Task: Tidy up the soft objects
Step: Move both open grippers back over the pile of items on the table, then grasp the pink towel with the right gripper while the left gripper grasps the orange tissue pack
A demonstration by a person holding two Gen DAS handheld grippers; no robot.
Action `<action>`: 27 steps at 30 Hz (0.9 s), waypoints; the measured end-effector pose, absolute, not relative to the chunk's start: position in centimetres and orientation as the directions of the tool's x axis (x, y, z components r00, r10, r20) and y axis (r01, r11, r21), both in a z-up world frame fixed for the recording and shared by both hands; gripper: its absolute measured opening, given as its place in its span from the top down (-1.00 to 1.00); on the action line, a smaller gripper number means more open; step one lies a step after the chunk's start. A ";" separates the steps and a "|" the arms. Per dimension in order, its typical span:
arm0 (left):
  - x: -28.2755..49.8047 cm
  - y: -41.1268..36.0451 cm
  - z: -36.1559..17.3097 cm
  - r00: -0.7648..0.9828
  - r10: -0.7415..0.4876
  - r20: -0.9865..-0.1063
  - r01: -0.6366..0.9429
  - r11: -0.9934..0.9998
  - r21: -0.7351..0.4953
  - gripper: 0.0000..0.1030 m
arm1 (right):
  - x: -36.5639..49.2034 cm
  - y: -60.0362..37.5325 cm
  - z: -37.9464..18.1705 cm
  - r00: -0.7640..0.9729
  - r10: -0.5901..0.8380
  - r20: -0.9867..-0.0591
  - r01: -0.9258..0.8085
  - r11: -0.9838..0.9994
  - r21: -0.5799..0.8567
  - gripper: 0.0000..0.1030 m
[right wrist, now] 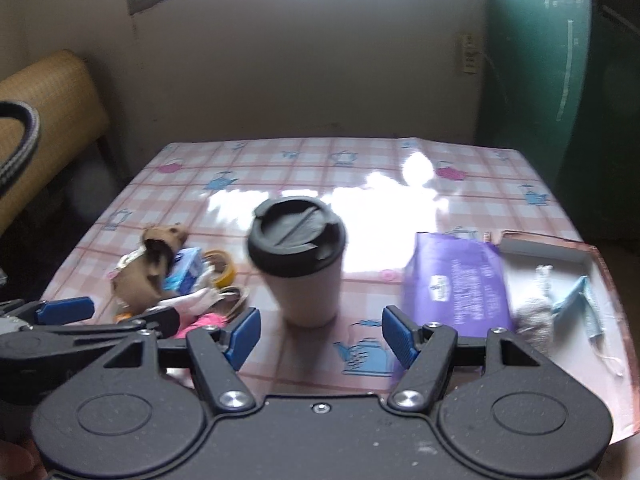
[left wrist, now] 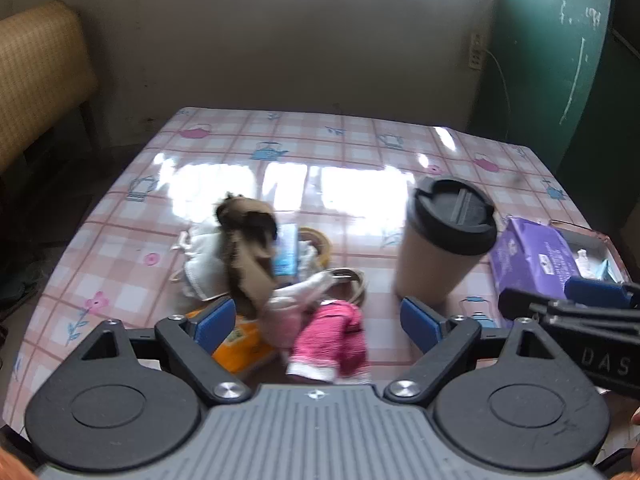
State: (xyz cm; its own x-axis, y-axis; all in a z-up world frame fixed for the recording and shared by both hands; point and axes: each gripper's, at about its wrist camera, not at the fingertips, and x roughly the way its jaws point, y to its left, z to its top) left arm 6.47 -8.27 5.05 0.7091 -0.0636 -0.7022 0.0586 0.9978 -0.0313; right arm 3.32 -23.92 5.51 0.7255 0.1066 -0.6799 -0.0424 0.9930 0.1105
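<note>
A heap of soft things lies on the checked tablecloth: a brown plush toy (left wrist: 250, 248), a white cloth (left wrist: 202, 262), a pink knitted garment (left wrist: 334, 340) and a pale pink piece (left wrist: 298, 292). My left gripper (left wrist: 318, 324) is open, its blue pads on either side of the pink garment, just above it. My right gripper (right wrist: 320, 336) is open and empty, hovering in front of a beige cup with a black lid (right wrist: 304, 256). The plush toy (right wrist: 150, 266) and the pink garment (right wrist: 202, 322) also show at the left of the right wrist view.
An orange packet (left wrist: 236, 344), a blue carton (left wrist: 288, 252) and tape rolls (left wrist: 318, 240) lie in the heap. A purple wipes pack (right wrist: 456, 280) leans on a pink tray (right wrist: 608, 280) holding a grey scrap and a blue mask. A wicker chair (left wrist: 36, 80) stands at left.
</note>
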 end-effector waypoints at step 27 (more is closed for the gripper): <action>7.4 2.8 -1.2 0.623 0.050 -0.780 -0.162 0.985 -0.066 -0.82 | 9.2 -13.8 -4.7 0.586 0.227 -0.778 -0.194 0.971 0.137 -0.03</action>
State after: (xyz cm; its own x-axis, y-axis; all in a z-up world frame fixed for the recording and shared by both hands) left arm 7.43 2.82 -1.15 0.6232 0.0501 -0.7804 -0.1621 0.9846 -0.0662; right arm 9.22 -13.82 -4.66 0.5859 0.2267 -0.7780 -0.1940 0.9714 0.1370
